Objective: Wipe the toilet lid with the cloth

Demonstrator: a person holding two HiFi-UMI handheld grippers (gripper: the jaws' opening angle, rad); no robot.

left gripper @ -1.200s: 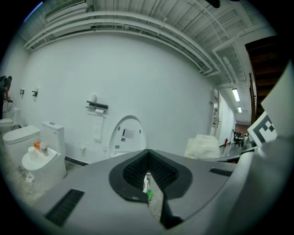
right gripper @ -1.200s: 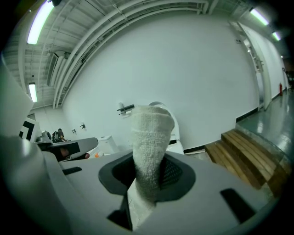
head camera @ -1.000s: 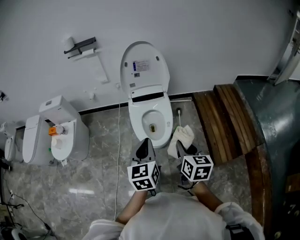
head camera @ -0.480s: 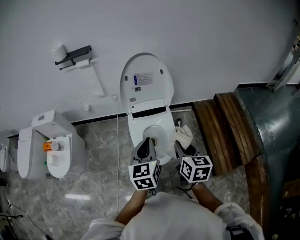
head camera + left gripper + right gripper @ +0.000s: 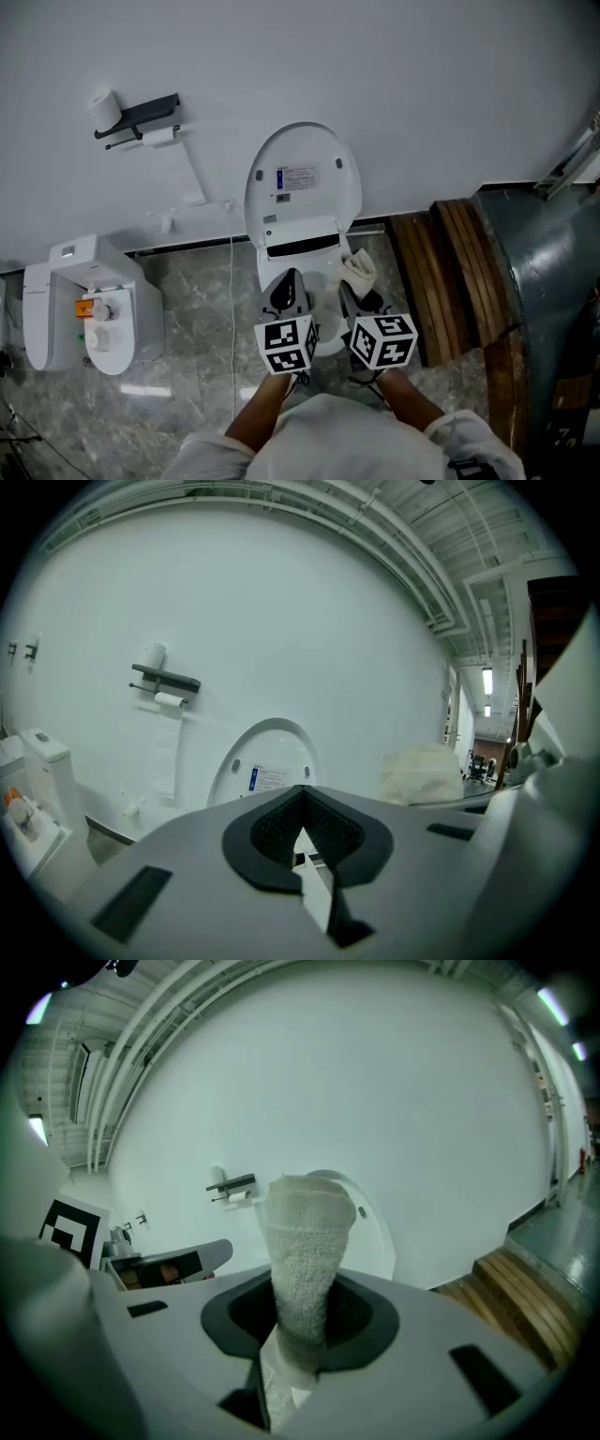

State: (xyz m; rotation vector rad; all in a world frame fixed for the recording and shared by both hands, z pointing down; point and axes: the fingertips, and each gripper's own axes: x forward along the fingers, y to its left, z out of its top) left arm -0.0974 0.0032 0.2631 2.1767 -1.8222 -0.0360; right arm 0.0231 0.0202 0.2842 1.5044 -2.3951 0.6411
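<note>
left claw pressed together, nothing in it. right claw pinching the cloth by its lower end, with the rest of the cloth standing up loose past the jaws. toilet lid is raised upright against the wall, straight ahead of both claws and apart from them, so no wiping contact yet. the open bowl sits just below and between the claws. risks, as i judge them: the cloth is gripped at one end only, so pressing it flat on the lid may fold it over, or drag it out of the jaws on a downward stroke. if it slips it likely drops into the open bowl under the right claw. the bunched roll would touch the lid on a narrow patch and could leave streaks or miss the rim. the printed label on the lid ahead of the left claw could snag or lift under hard rubbing. a white cable runs down the floor just left of the left claw, and a wooden step lies right of the right claw; either could catch a foot. against the earlier frame: the toilet sits closer and the claws now cover most of the bowl. the lid is nearer ahead of them, and the second toilet far left of the left claw has slid lower in view. the grip on the cloth looks unchanged.
</note>
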